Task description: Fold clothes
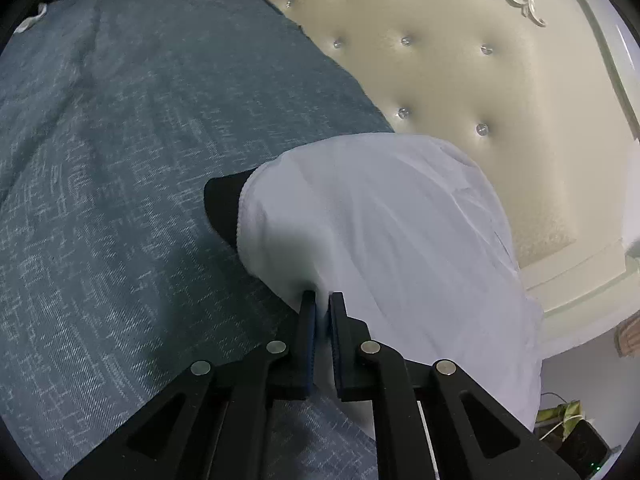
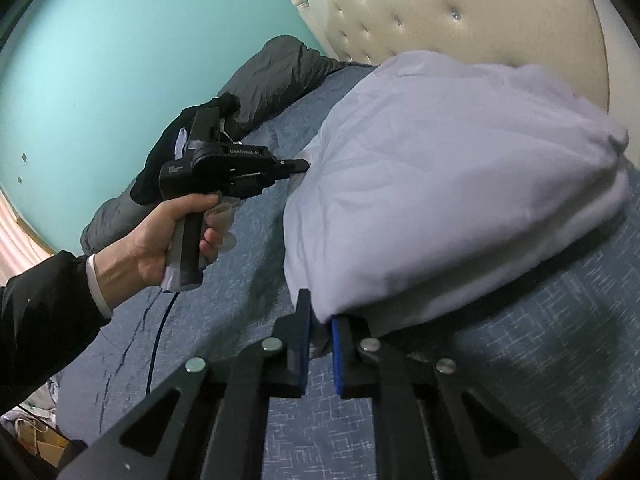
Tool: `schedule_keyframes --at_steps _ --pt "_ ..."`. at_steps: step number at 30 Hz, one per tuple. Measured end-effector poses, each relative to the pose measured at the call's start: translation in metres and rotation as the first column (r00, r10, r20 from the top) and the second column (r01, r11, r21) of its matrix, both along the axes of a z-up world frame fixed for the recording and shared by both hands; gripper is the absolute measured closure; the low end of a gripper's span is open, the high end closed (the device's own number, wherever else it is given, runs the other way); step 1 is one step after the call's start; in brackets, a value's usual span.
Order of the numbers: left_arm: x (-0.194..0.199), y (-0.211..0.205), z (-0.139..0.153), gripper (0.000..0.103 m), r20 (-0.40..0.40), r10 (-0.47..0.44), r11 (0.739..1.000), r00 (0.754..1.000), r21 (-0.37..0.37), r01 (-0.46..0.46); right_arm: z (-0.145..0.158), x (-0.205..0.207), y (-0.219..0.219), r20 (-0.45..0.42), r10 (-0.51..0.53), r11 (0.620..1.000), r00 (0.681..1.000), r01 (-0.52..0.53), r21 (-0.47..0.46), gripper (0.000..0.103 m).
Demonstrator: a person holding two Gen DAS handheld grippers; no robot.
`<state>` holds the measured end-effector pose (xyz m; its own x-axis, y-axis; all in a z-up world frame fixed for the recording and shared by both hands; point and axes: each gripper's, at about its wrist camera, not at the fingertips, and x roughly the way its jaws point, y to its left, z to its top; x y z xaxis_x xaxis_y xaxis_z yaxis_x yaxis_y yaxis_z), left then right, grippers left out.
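Note:
A white garment (image 1: 384,232) is lifted off the blue bed cover (image 1: 120,160) and hangs as a billowing sheet. My left gripper (image 1: 322,300) is shut on its near edge, cloth pinched between the blue pads. A black shape (image 1: 222,208) pokes out past the cloth's left edge. In the right wrist view the same white garment (image 2: 452,184) bulges above the bed, and my right gripper (image 2: 320,312) is shut on its lower corner. The left gripper (image 2: 296,165), held by a person's hand (image 2: 168,236), bites the garment's far left edge.
A cream tufted headboard (image 1: 460,80) rises behind the bed. Dark grey and black clothes (image 2: 280,76) lie heaped along the teal wall (image 2: 120,60). A cable (image 2: 160,328) trails over the blue bed cover (image 2: 520,340). Clutter sits on the floor at the bed's side (image 1: 572,428).

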<state>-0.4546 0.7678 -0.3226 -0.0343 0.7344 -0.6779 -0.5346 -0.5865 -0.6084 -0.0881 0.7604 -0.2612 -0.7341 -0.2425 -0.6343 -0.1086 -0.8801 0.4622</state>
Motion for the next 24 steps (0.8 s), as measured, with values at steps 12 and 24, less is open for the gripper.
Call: schedule_keyframes --at_steps 12,24 --pt "0.029 -0.056 0.048 0.061 -0.12 0.025 0.999 0.992 -0.04 -0.03 0.035 0.019 0.0 0.035 -0.077 0.992 0.996 0.073 0.104 0.087" --pt "0.083 -0.114 0.093 0.053 -0.234 -0.013 0.997 0.972 -0.082 -0.006 0.063 -0.016 0.018 -0.028 -0.138 0.962 0.99 0.141 0.236 0.088"
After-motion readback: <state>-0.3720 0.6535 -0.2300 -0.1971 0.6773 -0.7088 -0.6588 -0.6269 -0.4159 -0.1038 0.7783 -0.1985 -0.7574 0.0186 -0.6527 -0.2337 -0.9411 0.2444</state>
